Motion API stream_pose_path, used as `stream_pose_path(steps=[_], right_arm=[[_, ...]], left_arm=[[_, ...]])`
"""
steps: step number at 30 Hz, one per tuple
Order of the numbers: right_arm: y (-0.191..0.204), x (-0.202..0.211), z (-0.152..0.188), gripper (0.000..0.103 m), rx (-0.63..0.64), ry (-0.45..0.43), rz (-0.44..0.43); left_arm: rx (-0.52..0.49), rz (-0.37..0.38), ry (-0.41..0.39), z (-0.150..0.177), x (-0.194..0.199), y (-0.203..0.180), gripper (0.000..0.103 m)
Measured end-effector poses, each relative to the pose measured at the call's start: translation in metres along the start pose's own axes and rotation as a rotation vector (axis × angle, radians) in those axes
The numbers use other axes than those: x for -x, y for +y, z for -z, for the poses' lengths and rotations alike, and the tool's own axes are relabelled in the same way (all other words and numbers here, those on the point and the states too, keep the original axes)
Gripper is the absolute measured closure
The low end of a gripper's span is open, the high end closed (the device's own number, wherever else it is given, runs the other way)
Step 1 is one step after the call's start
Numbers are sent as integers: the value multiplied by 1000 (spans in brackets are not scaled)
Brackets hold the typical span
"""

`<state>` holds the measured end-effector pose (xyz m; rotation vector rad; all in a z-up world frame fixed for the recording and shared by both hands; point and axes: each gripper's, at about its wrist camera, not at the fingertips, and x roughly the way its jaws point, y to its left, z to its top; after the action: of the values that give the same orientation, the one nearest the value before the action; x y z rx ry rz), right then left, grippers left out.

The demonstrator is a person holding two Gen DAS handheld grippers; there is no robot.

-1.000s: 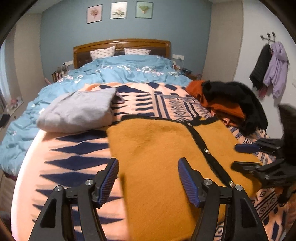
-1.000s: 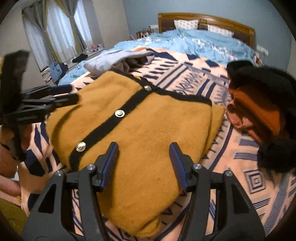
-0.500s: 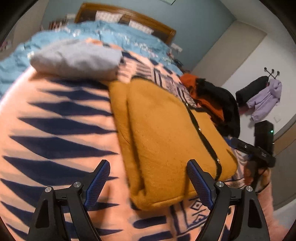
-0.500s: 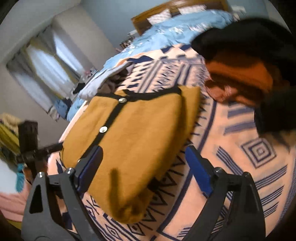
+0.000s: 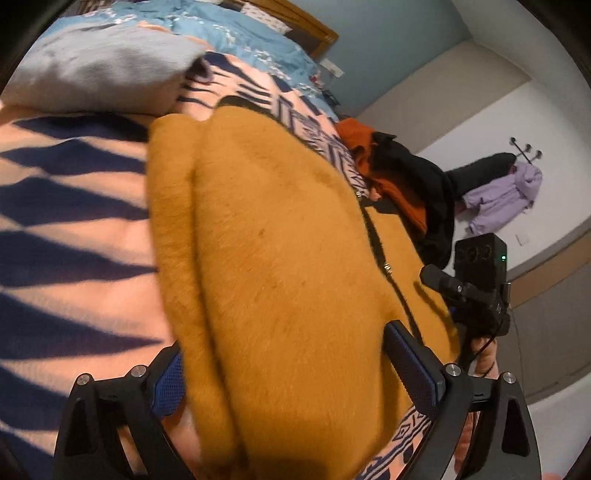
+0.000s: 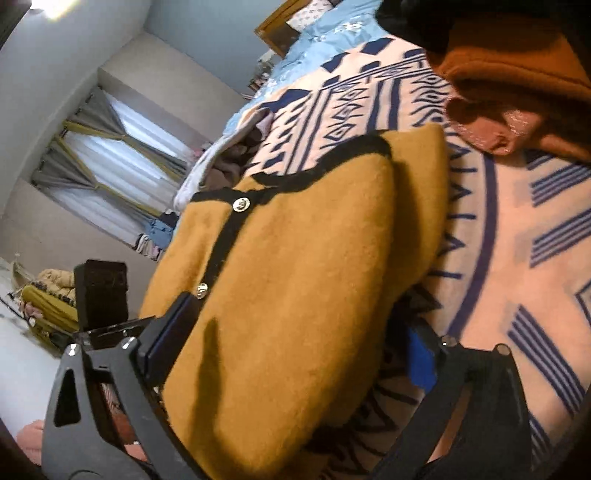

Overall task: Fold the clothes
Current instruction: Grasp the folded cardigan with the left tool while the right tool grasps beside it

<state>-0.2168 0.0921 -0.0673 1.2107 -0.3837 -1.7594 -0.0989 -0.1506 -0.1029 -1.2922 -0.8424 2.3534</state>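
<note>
A folded mustard cardigan [image 5: 280, 258] with black trim and silver buttons lies on the patterned blanket [image 5: 74, 229]. My left gripper [image 5: 291, 365] is open wide, its jaws straddling the cardigan's near left edge, one pad under or beside the fold, one on top. My right gripper [image 6: 295, 350] is also open wide and straddles the cardigan [image 6: 295, 258] at its near right edge. The right gripper's body shows in the left wrist view [image 5: 476, 280].
A folded grey garment [image 5: 99, 70] lies beyond the cardigan at the left. A pile of orange and black clothes [image 5: 402, 177] lies at the right; it also shows in the right wrist view [image 6: 517, 74]. A blue duvet [image 5: 240, 33] covers the bed's head.
Both grippers have tilted and moved in low from the near edge of the bed, opening wider, until their jaws sit around the cardigan's two near corners.
</note>
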Motion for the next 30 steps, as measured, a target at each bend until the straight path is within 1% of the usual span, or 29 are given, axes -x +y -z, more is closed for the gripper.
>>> stream_pose_path(steps=[1, 2, 4, 5, 6, 7, 9, 12, 15, 20, 24, 27, 30], right_arm=[[1, 0, 0, 2, 6, 4, 4], [2, 0, 0, 2, 8, 8, 10], [6, 0, 1, 6, 30, 16, 42], [9, -2, 2, 17, 46, 26, 62], [10, -4, 3, 35, 51, 37, 66], [11, -6, 5, 40, 51, 49, 64], [13, -8, 7, 49, 54, 67, 62], [20, -1, 5, 58, 36, 49, 50], [37, 12, 4, 61, 37, 17, 21], [85, 36, 2, 62, 101, -38, -2], [125, 49, -10, 63, 147, -106, -36], [154, 60, -25, 63, 187, -161, -68], [180, 64, -46, 63, 210, -213, -96]], left_arm=[[-5, 3, -3, -1, -1, 0, 12], [-7, 2, -4, -1, -1, 0, 20], [-8, -3, -6, -1, -1, 1, 29], [-5, 0, -5, 0, 0, 2, 38], [1, 2, -4, -1, 0, 3, 44], [5, 3, -3, -1, 1, 4, 46], [10, 8, -4, -3, 2, 4, 55], [-8, 20, -8, -7, 12, -2, 61], [-35, 43, -16, -14, 25, -10, 63], [-77, 76, -36, -26, 59, -24, 63], [-141, 84, -102, -46, 99, -43, 63], [-189, 75, -162, -66, 131, -58, 63], [-209, 56, -222, -90, 159, -64, 62]])
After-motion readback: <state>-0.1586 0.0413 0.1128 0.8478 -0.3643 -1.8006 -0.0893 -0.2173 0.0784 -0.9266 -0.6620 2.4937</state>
